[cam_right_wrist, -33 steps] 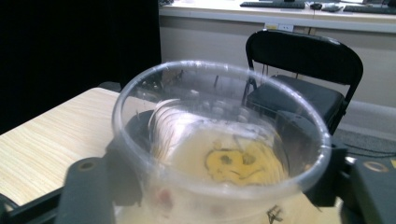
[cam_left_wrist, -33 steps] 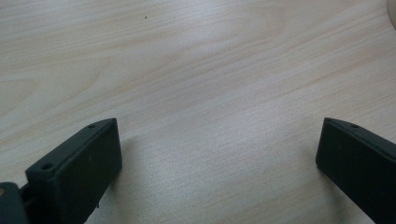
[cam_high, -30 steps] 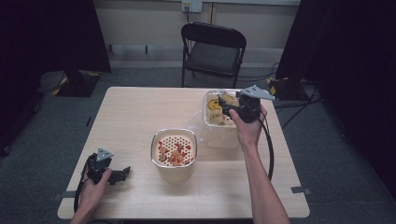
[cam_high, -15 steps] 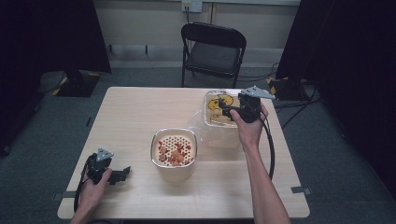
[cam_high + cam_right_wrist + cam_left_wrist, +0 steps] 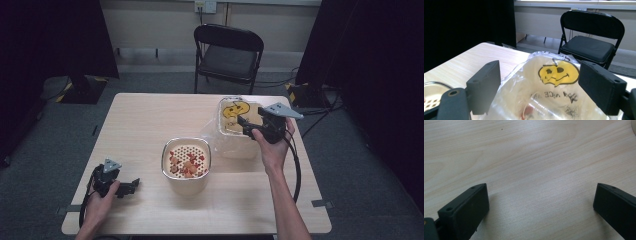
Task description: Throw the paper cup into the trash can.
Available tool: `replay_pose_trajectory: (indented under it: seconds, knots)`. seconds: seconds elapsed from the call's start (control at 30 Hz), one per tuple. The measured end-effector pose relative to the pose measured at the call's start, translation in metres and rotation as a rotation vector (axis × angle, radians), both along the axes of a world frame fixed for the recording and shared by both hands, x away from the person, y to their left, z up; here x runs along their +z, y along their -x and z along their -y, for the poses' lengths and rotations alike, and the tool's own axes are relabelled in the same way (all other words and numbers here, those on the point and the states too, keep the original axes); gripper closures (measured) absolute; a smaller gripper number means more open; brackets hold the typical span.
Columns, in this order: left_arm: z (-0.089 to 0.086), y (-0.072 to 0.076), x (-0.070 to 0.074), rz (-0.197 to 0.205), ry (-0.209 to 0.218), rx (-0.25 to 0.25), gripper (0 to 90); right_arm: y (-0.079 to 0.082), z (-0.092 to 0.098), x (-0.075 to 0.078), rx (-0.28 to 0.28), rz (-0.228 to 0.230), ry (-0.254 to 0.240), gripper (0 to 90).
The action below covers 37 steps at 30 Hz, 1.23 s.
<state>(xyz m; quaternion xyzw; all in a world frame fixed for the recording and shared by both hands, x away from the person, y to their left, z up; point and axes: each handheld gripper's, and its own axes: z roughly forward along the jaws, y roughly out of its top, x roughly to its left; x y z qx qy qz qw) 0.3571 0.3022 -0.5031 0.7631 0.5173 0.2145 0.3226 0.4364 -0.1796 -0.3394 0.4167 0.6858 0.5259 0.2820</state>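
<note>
1. The clear plastic bag, printed with a yellow smiley face, sits at the far right of the surface. It looks to be draped over or around a clear container; the exact arrangement cannot be told. Something reddish shows inside, low in the right gripper view.
2. The right tongs hang at the bag's near right edge, pointing across it. The jaws stand wide, having just eased slightly inward, with the bag's crumpled top between them in the right gripper view. The pads do not appear to press on the film.
3. Risk, as judged: the film is thin and slack. A shallow pinch could slip off, and a hard pull could drag or tip whatever is inside, since nothing steadies the bag.
4. The bowl, with a perforated insert and red pieces on it, stands just beside the bag's near left corner. A sideways tug could push the bag into it.
5. The left tongs rest at the near left corner of the surface, well apart from both items, jaws wide and empty over bare wood.
6. A black folding chair stands beyond the far edge, clear of the work.
</note>
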Motion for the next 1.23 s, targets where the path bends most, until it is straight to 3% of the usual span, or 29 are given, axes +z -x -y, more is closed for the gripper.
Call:
replay_pose_trajectory:
  seconds: [0.37,0.4,0.5,0.73,0.83,0.87,0.9,0.97,1.13,1.23]
  knots:
    - [0.000,0.000,0.000,0.001,0.005,0.003,0.0,0.046,0.012,-0.016,-0.003,-0.018,0.058,16.8]
    - [0.000,0.000,0.000,0.001,0.000,0.001,0.0,0.055,0.014,-0.023,-0.001,-0.029,0.062,16.8]
    - [0.000,0.000,0.000,0.001,0.005,0.004,0.0,0.063,0.015,-0.031,0.001,-0.051,0.069,16.8]
    - [0.000,0.000,0.000,0.000,0.000,0.000,0.0,0.081,0.018,-0.069,-0.003,-0.118,0.087,16.5]
    - [0.000,0.000,0.000,0.001,0.006,0.004,0.0,0.082,0.019,-0.096,-0.007,-0.172,0.132,15.5]
    - [0.000,0.000,0.000,0.001,0.006,0.004,0.0,0.078,0.020,-0.115,-0.008,-0.234,0.158,15.6]
    - [0.000,0.000,0.000,0.001,0.006,0.004,0.0,0.078,0.020,-0.115,-0.008,-0.234,0.158,15.6]
    - [0.000,0.000,0.000,0.001,0.006,0.003,0.0,0.072,0.024,-0.138,-0.030,-0.309,0.184,16.6]
    - [0.000,0.000,0.000,0.001,0.006,0.004,0.0,0.066,0.025,-0.154,-0.054,-0.366,0.236,16.3]
    - [0.000,0.000,0.000,0.001,0.006,0.003,0.0,0.065,0.024,-0.158,-0.076,-0.366,0.270,16.2]
